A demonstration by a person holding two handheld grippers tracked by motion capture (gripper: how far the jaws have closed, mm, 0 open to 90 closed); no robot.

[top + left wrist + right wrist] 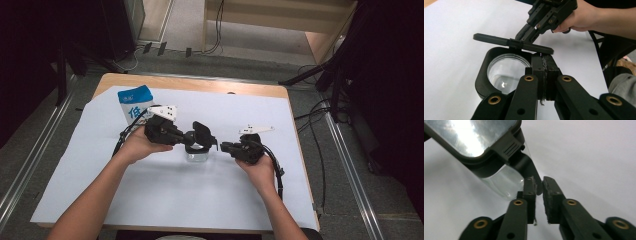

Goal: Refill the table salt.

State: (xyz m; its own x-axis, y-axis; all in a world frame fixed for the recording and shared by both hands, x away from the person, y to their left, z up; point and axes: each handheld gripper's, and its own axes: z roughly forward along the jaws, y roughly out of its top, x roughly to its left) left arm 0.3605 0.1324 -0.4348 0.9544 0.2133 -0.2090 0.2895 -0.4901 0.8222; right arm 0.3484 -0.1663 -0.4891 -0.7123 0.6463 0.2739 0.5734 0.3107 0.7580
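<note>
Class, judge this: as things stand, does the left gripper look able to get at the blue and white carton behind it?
Probably not yet: the left gripper is shut on the clear container's black rim. Otherwise the way to the carton looks free.

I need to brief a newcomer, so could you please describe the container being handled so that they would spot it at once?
Start at the white sheet covering the table, then go to its middle, between the two tongs. There stands a small clear jar with a black hinged lid flipped up. Its only neighbour, the blue and white carton at the far left, is opaque and printed.
</note>
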